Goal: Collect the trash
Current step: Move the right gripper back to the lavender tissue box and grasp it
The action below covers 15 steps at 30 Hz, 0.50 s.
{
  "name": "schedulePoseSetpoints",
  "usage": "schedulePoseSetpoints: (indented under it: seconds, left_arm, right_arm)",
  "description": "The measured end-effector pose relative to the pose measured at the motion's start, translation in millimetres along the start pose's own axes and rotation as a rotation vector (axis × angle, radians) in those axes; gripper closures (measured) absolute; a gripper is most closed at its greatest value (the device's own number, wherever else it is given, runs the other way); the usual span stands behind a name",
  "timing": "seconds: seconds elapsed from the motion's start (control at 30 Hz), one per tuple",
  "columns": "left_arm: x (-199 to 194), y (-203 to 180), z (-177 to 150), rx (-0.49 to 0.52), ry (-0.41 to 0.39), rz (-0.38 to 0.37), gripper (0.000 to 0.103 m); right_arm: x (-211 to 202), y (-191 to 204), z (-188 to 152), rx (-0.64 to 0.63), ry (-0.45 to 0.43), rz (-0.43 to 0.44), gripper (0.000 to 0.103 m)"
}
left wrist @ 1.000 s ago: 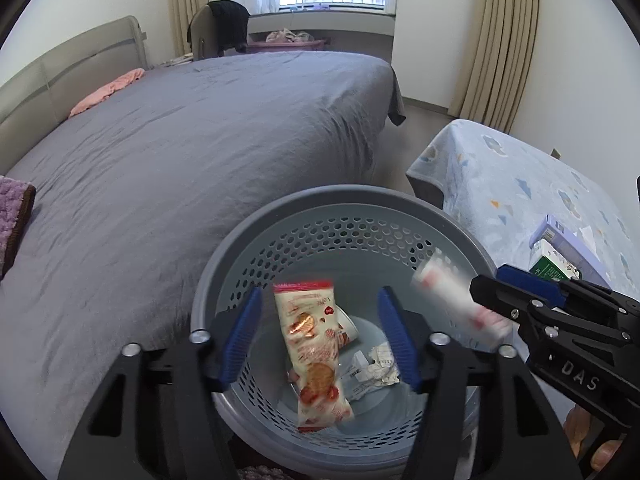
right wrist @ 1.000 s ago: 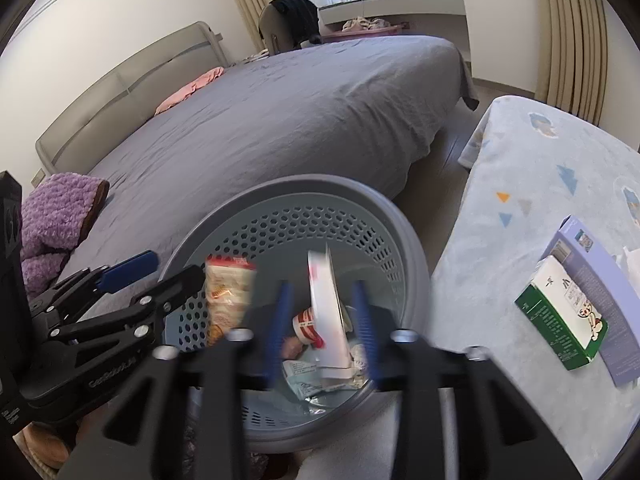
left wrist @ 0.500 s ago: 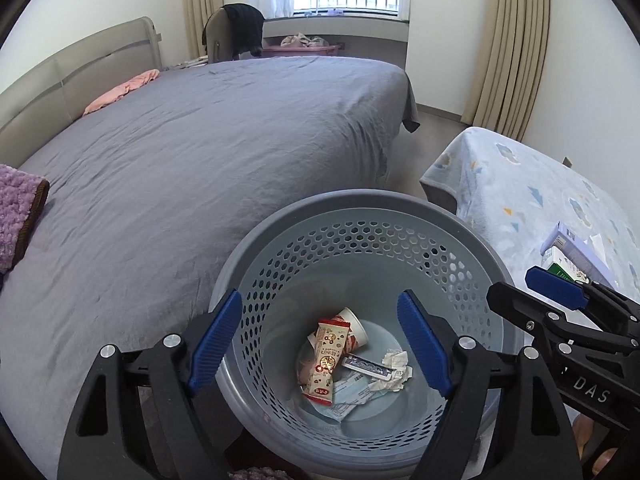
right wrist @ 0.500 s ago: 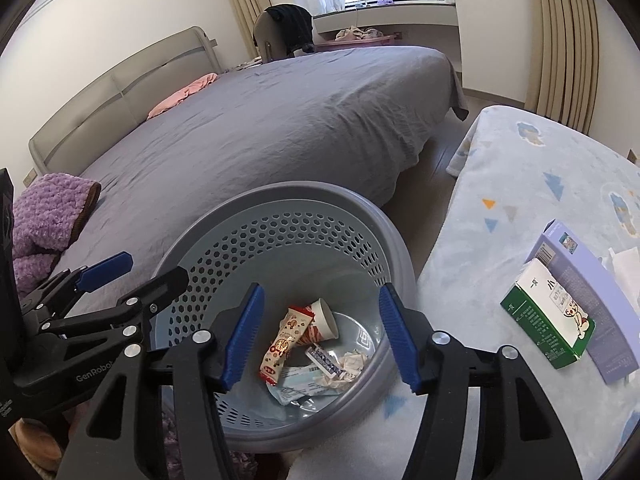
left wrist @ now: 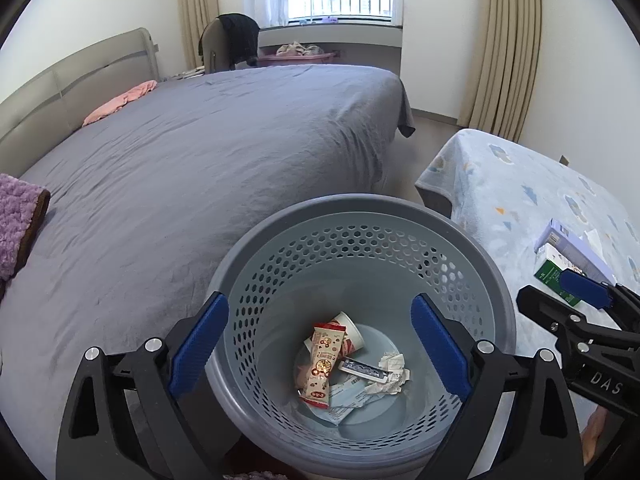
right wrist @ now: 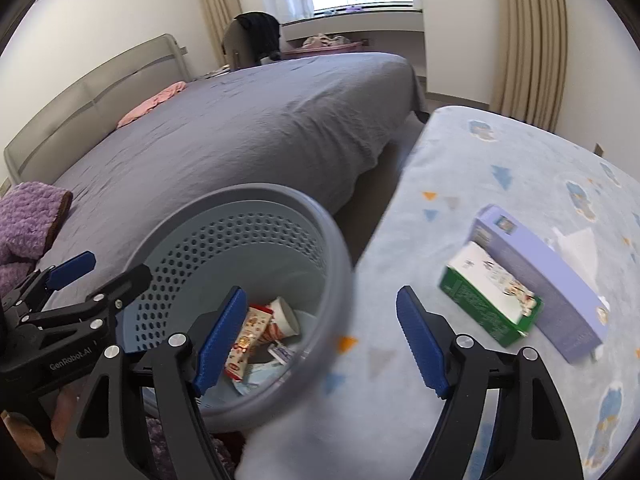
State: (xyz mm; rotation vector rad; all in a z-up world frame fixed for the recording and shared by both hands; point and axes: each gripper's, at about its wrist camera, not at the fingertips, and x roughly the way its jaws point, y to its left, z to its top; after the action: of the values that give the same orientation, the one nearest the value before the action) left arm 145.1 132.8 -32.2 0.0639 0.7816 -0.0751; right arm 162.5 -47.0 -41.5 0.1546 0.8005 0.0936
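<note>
At the far left a purple blanket [left wrist: 18, 220] lies on the grey bed [left wrist: 208, 152], with a pink cloth [left wrist: 120, 102] near the headboard. The left tongs [left wrist: 320, 344] hang released over the grey perforated bin [left wrist: 360, 216], their blue pads spread wide to either side of the bin's opening and holding nothing. The trash sits at the bottom of the bin: a red-and-cream snack wrapper [left wrist: 323, 360] lies lengthwise, a paper cup [left wrist: 352, 330] on its side touches the wrapper's upper end, a small dark foil packet [left wrist: 365, 369] lies just right of the wrapper, and a crumpled white paper [left wrist: 390, 370] rests beside that packet. The bin stands between the bed and the table [right wrist: 500, 168], which is covered by a pale blue patterned cloth. The right tongs [right wrist: 320, 338] are likewise released and empty, the left pad over the bin, the right pad over the table's cloth. Further right on the table a green-and-white carton [right wrist: 490, 300] lies touching a longer lilac box [right wrist: 540, 280], with a white tissue [right wrist: 576, 240] showing just behind the box.
</note>
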Motion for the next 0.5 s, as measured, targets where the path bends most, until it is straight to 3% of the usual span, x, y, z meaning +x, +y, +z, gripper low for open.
schedulePoseSetpoints:
  seconds: [0.5]
  left_arm:
    - [-6, -42, -1, 0.046, -0.011, -0.073, 0.012]
  right_arm:
    - [-59, -103, -27, 0.105, -0.044, -0.172, 0.027]
